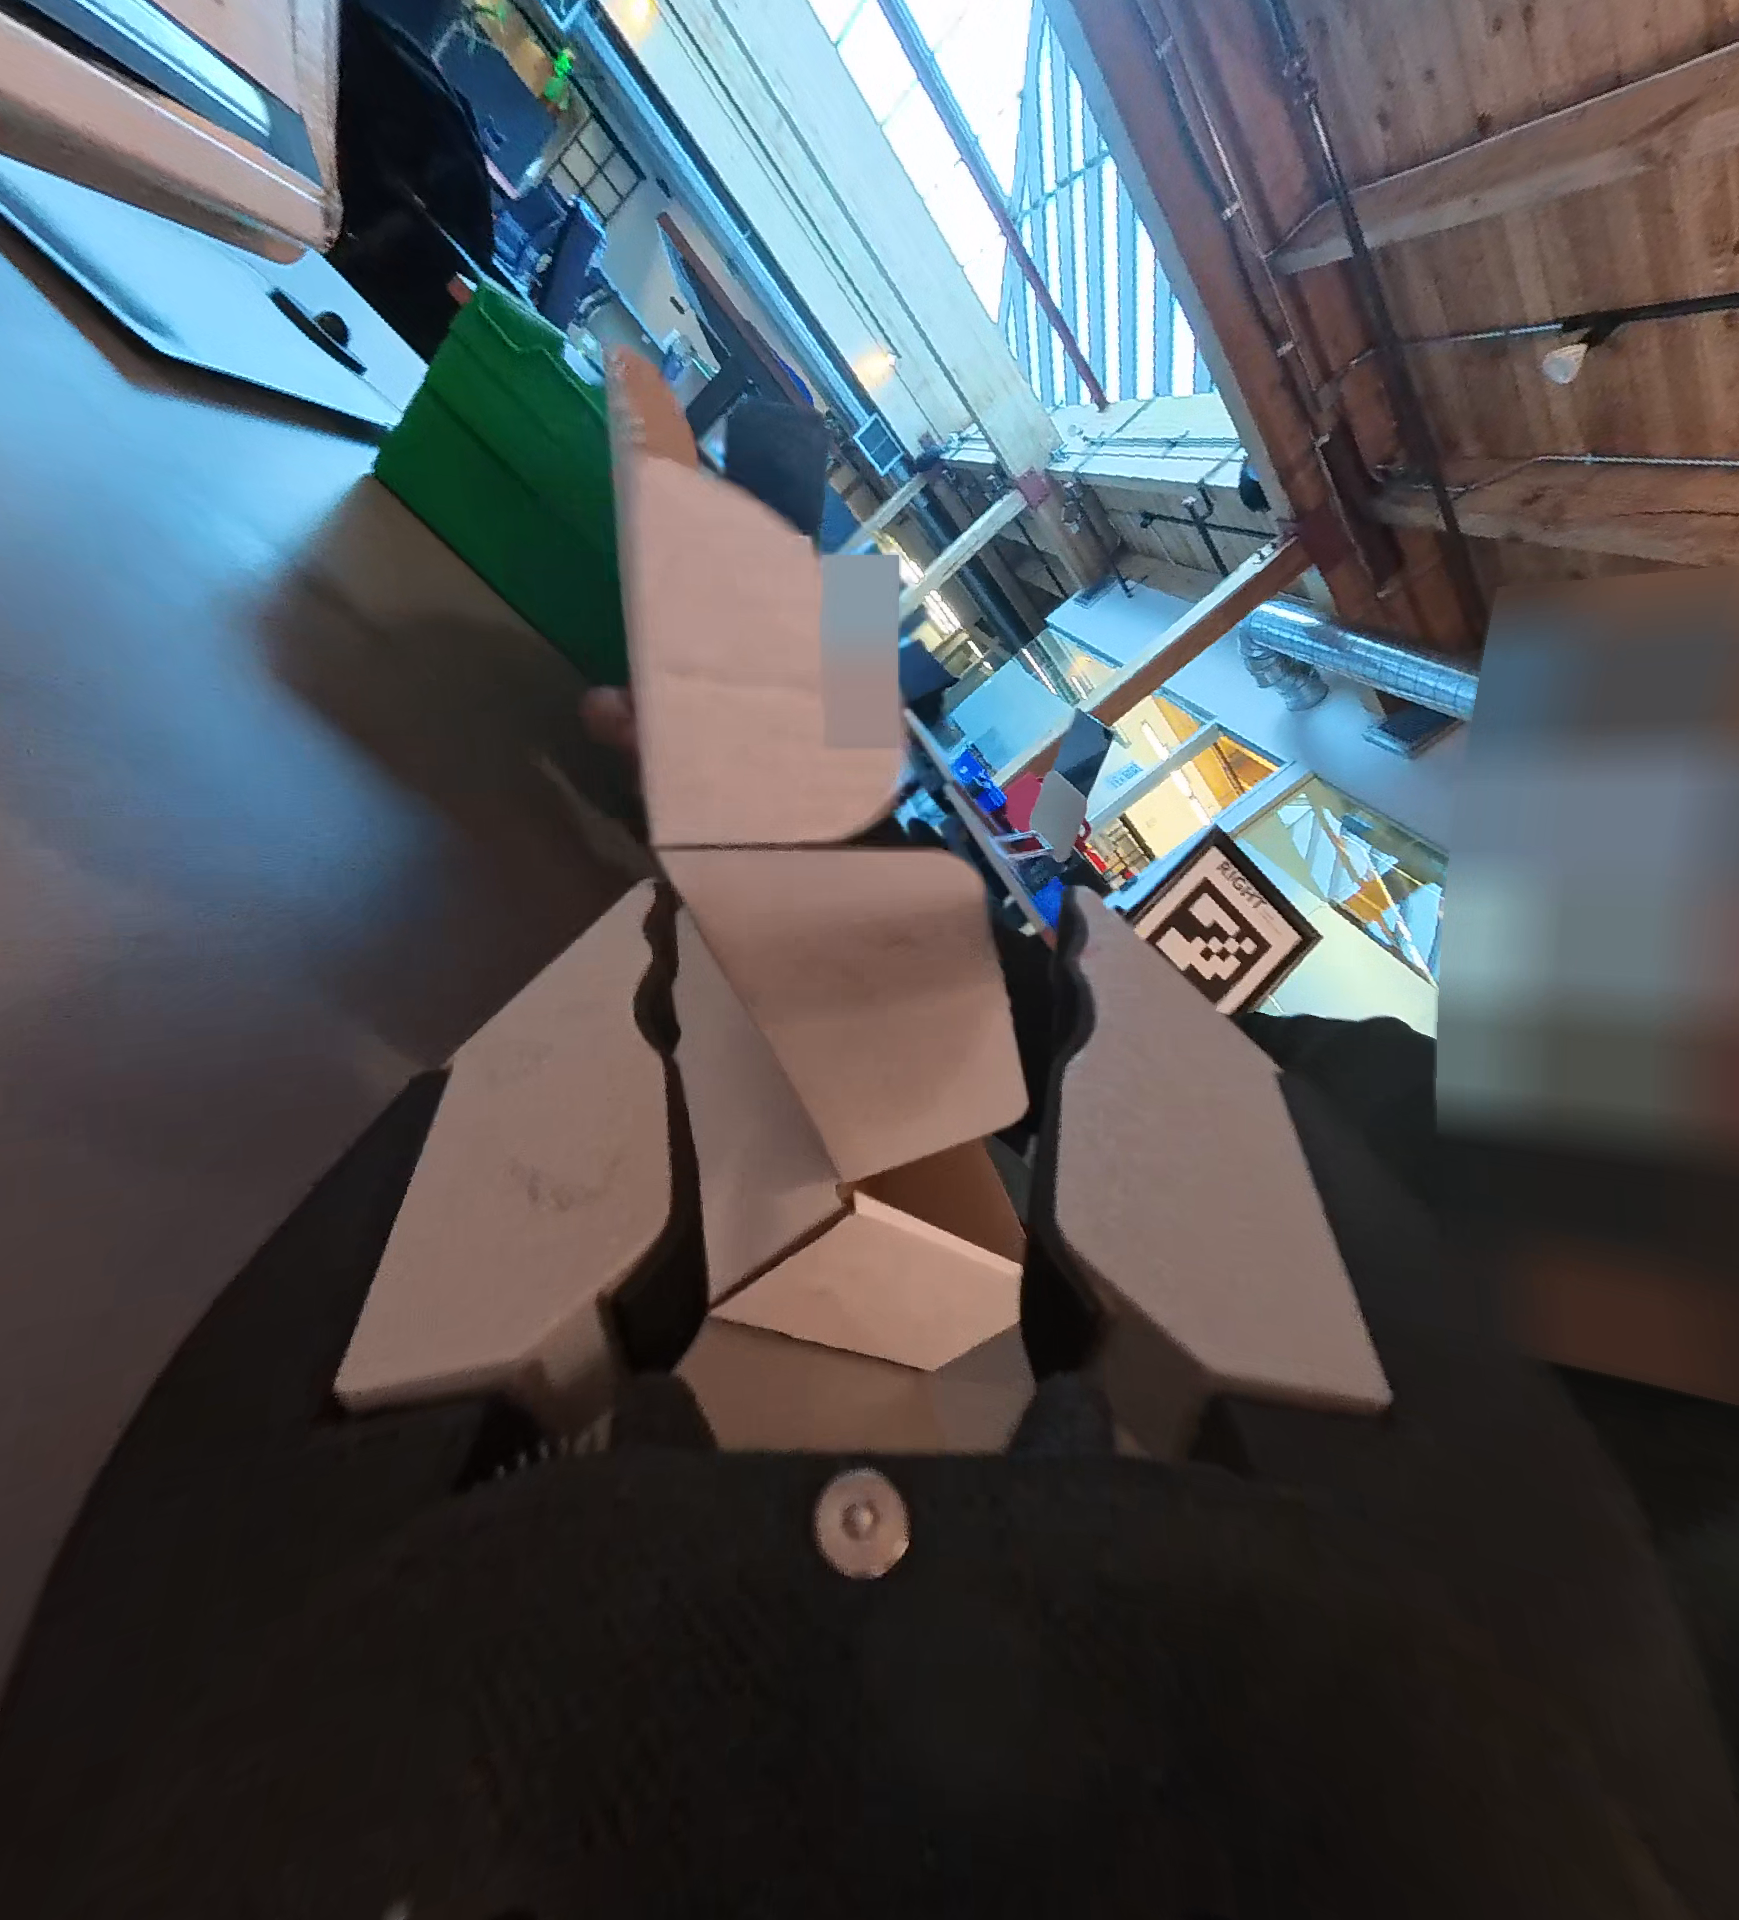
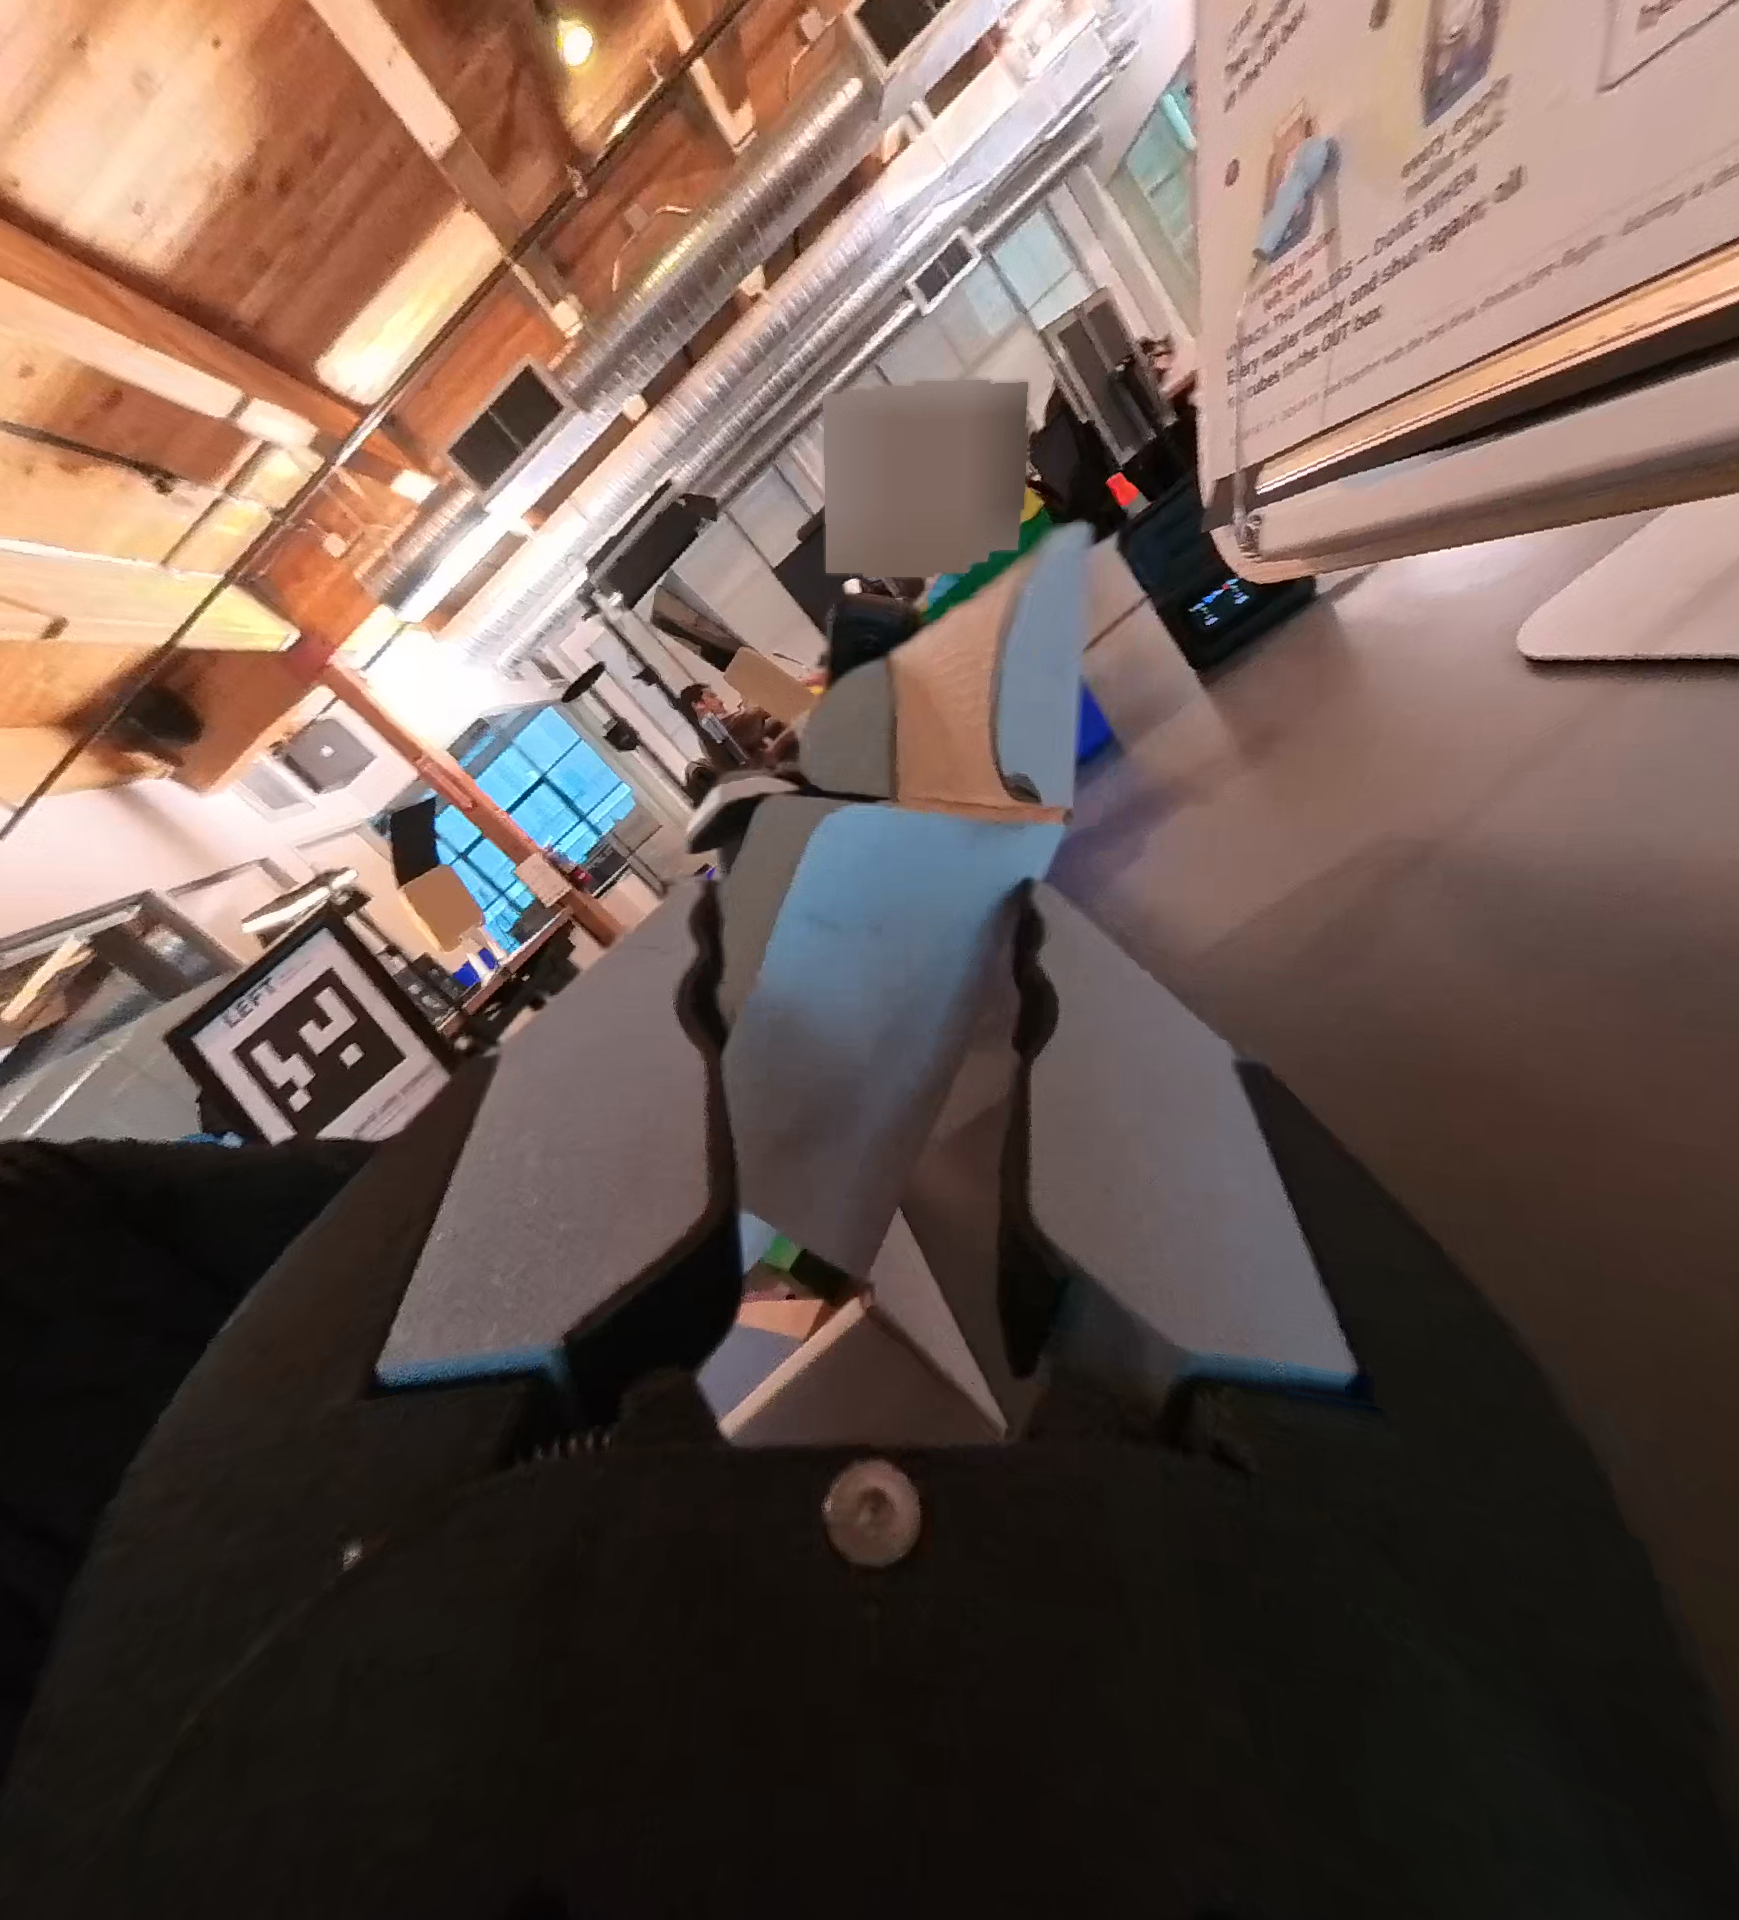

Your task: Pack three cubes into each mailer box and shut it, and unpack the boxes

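Note:
A white mailer box [image 1: 823, 997] with a brown inside is held up off the dark table [image 1: 117, 831], its lid flap [image 1: 740, 665] raised. My left gripper [image 1: 860, 935] is shut on a side flap of the box. In the right wrist view the same box [image 2: 844, 1018] fills the gap between the fingers, and my right gripper [image 2: 865, 966] is shut on its other side. Each gripper's black-and-white marker tag shows in the other's view, the right gripper [image 1: 1223, 930] and the left gripper [image 2: 314, 1049]. The inside of the box is hidden. I can make out no cube clearly.
A green box [image 1: 501, 488] stands on the table behind the mailer. A white instruction board [image 2: 1488, 229] on a white foot [image 2: 1675, 592] and a small black device with a lit display [image 2: 1213, 603] stand at the far right. A flat white tray [image 1: 169, 281] lies at the left. Spacing between my two grippers at the tips: around 12 centimetres.

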`<state>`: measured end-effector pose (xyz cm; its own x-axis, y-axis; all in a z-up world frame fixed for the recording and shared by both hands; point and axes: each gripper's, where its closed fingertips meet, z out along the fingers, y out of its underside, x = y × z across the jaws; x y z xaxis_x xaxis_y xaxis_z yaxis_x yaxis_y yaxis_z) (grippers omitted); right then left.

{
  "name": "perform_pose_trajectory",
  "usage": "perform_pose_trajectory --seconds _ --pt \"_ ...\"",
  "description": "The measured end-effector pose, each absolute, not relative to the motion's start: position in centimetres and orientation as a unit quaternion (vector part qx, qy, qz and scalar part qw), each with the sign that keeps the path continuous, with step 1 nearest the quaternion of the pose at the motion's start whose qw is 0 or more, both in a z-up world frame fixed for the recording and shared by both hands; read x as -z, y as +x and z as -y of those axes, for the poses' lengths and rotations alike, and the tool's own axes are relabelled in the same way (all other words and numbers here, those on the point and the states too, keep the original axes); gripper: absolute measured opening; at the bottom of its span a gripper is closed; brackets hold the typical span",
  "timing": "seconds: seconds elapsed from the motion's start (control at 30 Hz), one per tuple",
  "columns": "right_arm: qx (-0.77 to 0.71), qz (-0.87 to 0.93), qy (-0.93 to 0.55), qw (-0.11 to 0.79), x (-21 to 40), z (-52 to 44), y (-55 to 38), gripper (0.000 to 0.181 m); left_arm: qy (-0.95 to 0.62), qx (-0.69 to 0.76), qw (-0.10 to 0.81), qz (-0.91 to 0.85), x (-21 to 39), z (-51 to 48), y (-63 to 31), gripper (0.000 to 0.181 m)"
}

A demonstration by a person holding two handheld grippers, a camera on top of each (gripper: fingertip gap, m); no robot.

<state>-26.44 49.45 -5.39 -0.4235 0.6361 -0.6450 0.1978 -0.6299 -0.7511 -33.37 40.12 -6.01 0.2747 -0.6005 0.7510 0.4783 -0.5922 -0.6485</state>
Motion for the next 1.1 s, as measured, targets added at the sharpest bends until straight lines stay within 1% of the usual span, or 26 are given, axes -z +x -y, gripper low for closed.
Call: perform_pose_trajectory --seconds 0.03,0.07,0.17,0.4,0.57,0.73,0.87,1.0,1.1 --pt "-0.745 0.411 -0.505 0.145 5.1 -49.1 -26.2 0.044 -0.655 0.608 0.445 -0.056 5.8 -39.9 -32.9 0.064" --pt "-0.748 0.416 -0.497 0.145 4.9 -48.9 -26.0 0.043 -0.648 0.615 0.444 -0.070 5.5 -39.6 -32.4 0.058" --pt "-0.742 0.439 -0.477 0.172 4.3 -48.5 -25.4 0.039 -0.664 0.578 0.462 -0.106 5.1 -39.3 -31.6 0.058" --pt "-0.692 0.531 -0.404 0.277 3.2 -46.4 -23.8 0.037 -0.710 0.421 0.518 -0.225 4.6 -37.7 -30.6 0.057" --pt "-0.645 0.594 -0.339 0.341 2.9 -44.2 -22.3 0.036 -0.708 0.401 0.504 -0.289 4.8 -36.2 -28.5 0.056" --pt "-0.623 0.634 -0.310 0.336 3.2 -42.9 -20.8 0.034 -0.710 0.402 0.480 -0.323 5.5 -35.1 -27.1 0.061" --pt "-0.636 0.642 -0.300 0.306 3.3 -41.8 -20.3 0.034 -0.714 0.406 0.442 -0.361 6.5 -33.2 -26.5 0.073" --pt "-0.647 0.648 -0.285 0.284 3.6 -40.7 -19.9 0.034 -0.717 0.389 0.435 -0.382 6.8 -32.4 -26.5 0.074" --pt "-0.641 0.654 -0.285 0.283 3.8 -40.6 -19.9 0.033 -0.716 0.382 0.435 -0.390 7.0 -32.2 -26.5 0.075"
